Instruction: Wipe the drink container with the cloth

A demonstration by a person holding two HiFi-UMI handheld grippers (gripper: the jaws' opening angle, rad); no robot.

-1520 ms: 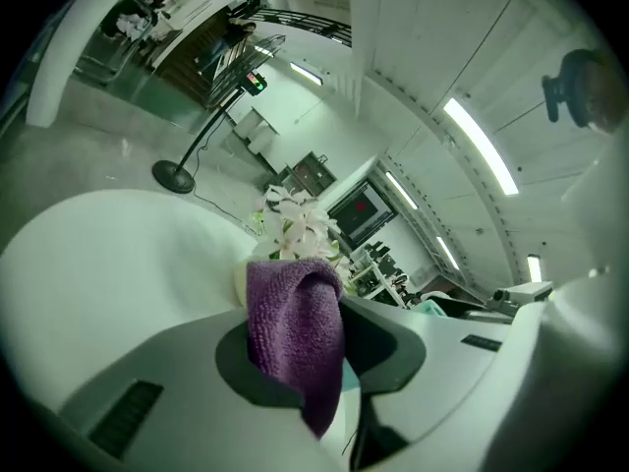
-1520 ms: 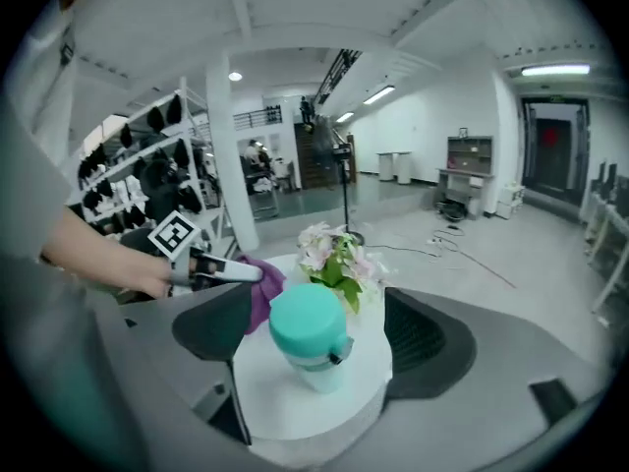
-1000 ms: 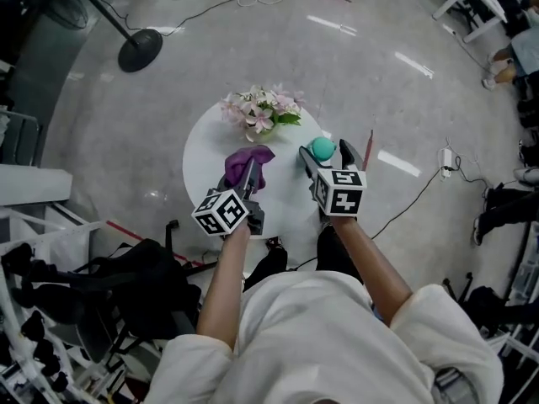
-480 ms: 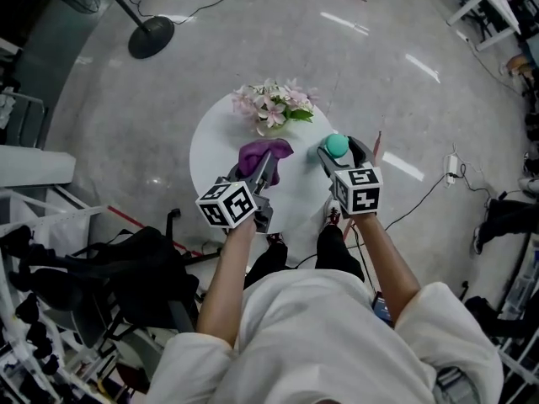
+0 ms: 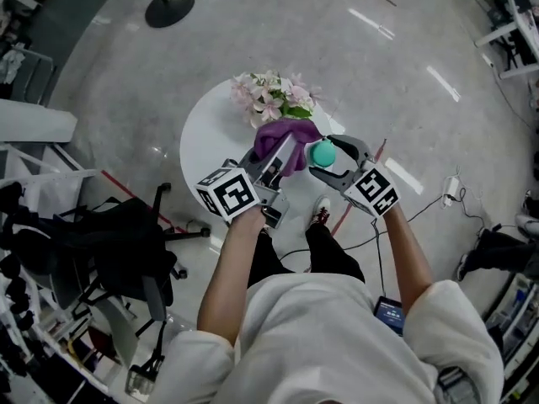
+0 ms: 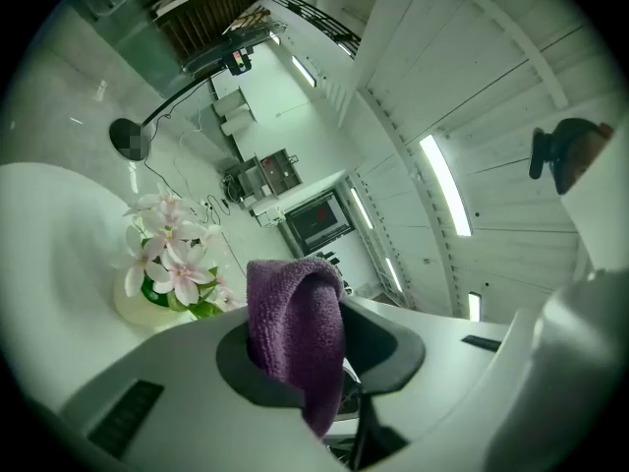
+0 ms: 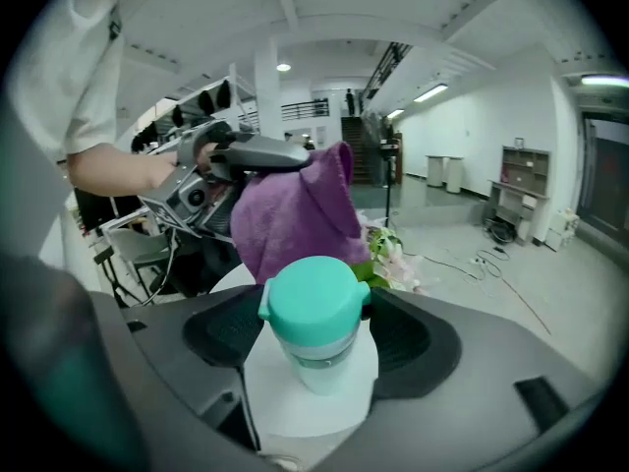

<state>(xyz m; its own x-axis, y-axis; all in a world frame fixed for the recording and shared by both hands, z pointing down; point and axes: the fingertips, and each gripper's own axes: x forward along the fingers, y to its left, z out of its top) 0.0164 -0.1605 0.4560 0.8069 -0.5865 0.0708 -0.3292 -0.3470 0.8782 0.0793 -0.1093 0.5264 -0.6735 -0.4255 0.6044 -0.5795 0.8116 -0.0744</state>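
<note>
**Cloth meets container over the table's right edge**

Here we go, both tools are up and converging. The right gripper (image 5: pixel 327 160) has the drink container (image 5: pixel 321 152) between its jaws. They have just been closing in, and now sit fairly wide around its white body, pads against its sides. The teal lid (image 7: pixel 313 301) pokes out past the jaw tips, and that's the point of the hold: the grip sits low on the body, so the top end is bare for wiping. From the head view the container sits over the right edge of the round table (image 5: pixel 206 146), and it looks to be lifted clear of the top rather than standing on it.

Over to the left gripper (image 5: pixel 289 150): jaws pinched together on the purple cloth (image 5: pixel 278 131). A thick fold bulges out beyond the tips and a tail hangs below. That bunch makes a soft pad out front, so it's the cloth and not the hard jaws that meets the container. The gripper runs about level, aimed across at the lid.

In the right gripper view the cloth (image 7: pixel 295 214) hangs just behind the lid. It's right beside it, but whether it's touching I can't tell. The flowers (image 5: pixel 271 98) stand at the table's far edge, behind the action and out of the way.

My read: the wipe is about to start.
</note>
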